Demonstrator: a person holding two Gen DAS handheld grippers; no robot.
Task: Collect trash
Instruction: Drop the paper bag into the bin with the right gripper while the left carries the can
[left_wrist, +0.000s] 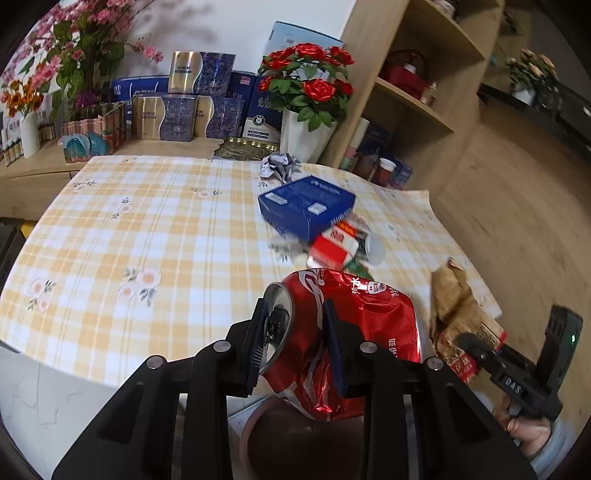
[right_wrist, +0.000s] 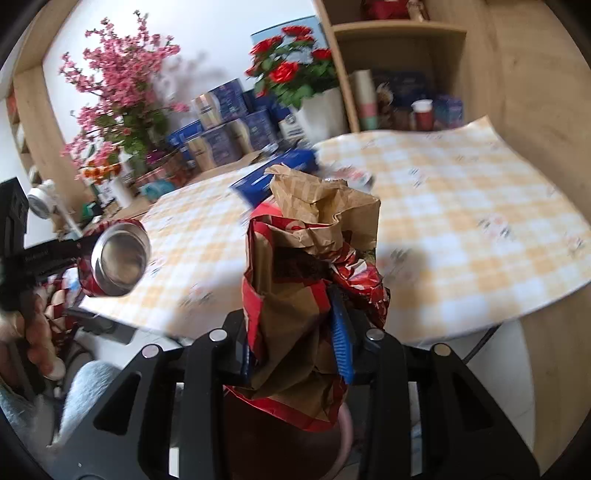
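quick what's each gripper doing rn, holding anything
left gripper: closed on the crushed red cola can.
right gripper: closed on the crumpled brown and red paper bag.
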